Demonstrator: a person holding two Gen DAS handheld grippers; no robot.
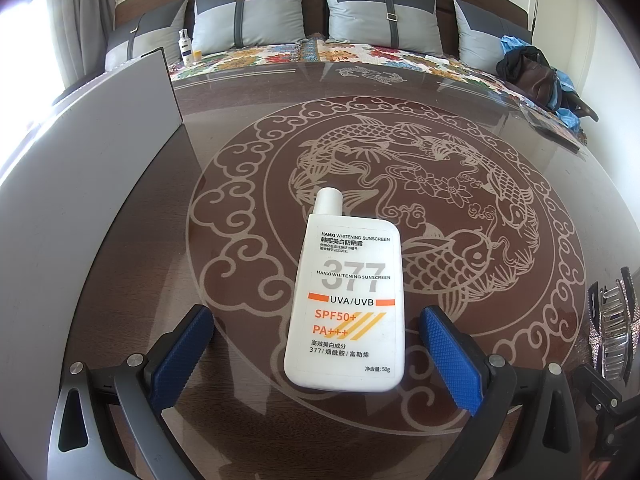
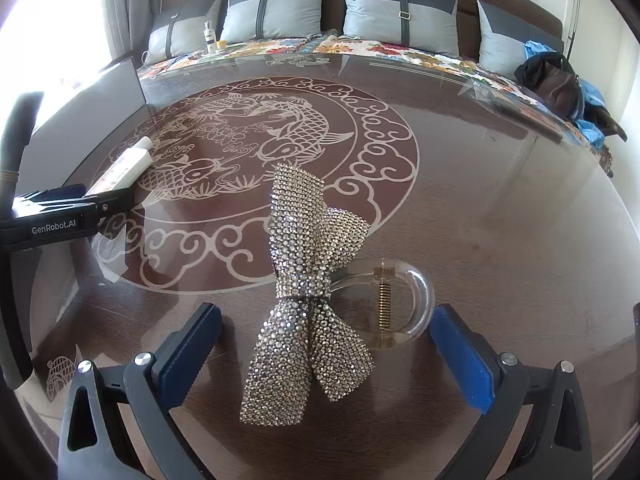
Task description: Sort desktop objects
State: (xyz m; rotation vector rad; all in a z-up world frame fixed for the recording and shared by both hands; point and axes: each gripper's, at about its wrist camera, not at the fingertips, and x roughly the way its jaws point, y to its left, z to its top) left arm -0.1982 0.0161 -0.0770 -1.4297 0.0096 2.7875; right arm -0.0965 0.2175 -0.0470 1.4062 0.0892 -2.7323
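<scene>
Sunscreen bottle (image 1: 346, 308) — white, orange-printed, flat

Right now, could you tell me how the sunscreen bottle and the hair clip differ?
The sunscreen bottle is smooth, white and printed; the hair clip is a rhinestone bow on clear plastic. The sunscreen bottle lies flat; the hair clip's bow stands up off the glass table. Both sit untouched between open fingers.

left gripper (image 1: 318, 354): blue cross-hatched pads were fitted on grey arms | silver round screws were seen at the joints | right gripper (image 2: 325, 354): same build | black housing was marked "GenRobot.AI" in white
</scene>
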